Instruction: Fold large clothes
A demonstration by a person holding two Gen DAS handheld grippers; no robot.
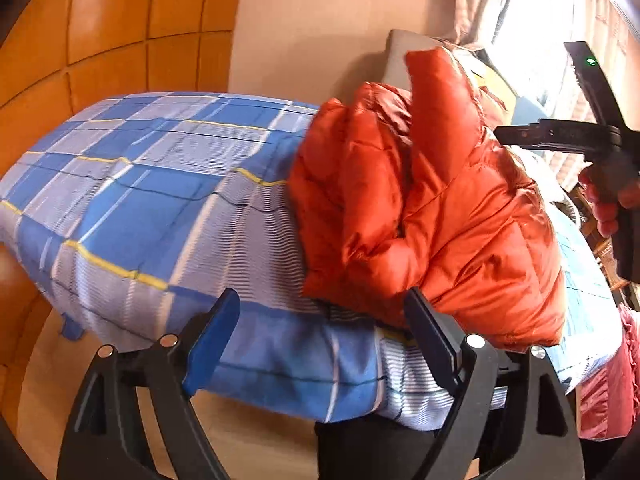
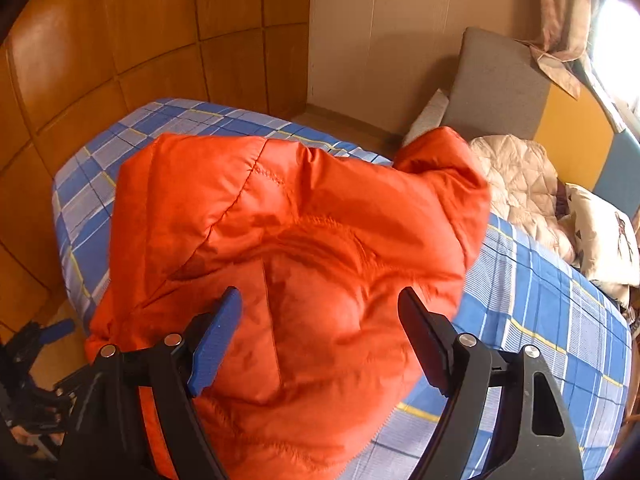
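Observation:
An orange puffer jacket (image 1: 432,216) lies bunched and partly folded on a bed with a blue plaid sheet (image 1: 152,192). My left gripper (image 1: 320,340) is open and empty at the bed's near edge, its right finger (image 1: 430,340) beside the jacket's lower hem. My right gripper (image 2: 320,340) is open just above the jacket (image 2: 288,264), holding nothing. The right gripper also shows in the left wrist view (image 1: 592,136), held by a hand at the jacket's far side. The left gripper shows at the lower left of the right wrist view (image 2: 36,364).
Wooden wall panels (image 1: 100,32) stand behind the bed. A grey cushion (image 2: 496,84), a beige quilt (image 2: 520,192) and a pillow (image 2: 604,240) lie at the bed's far end. A red cloth (image 1: 608,384) hangs at the right. A curtain and bright window (image 1: 532,20) are at the upper right.

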